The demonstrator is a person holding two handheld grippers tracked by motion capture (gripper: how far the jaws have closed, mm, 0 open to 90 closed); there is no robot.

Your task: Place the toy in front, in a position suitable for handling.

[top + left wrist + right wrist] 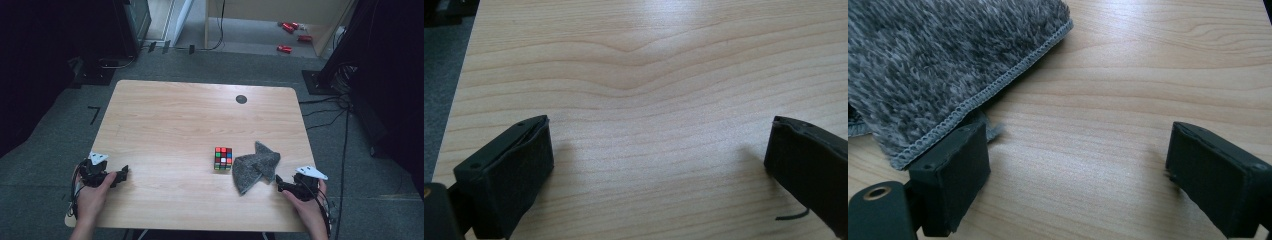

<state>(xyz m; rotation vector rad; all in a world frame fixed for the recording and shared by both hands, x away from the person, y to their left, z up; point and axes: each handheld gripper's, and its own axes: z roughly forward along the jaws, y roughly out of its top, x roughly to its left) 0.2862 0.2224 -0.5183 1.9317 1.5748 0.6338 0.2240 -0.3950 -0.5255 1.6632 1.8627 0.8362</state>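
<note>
Here, right claw (pixel 1075 165) wide open, edge touching grey cloth (pixel 933 65).

I can read no writing, label, brand or number anywhere here, not on my table, the cloth, the cube or either of my grippers.

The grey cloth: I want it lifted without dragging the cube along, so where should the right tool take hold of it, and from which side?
Grip the stitched corner of the grey cloth nearest the right tool, coming in from the person's side at the right. That hem lies flat, just ahead of the open jaws, and faces away from the puzzle cube, which probably stays put.
</note>
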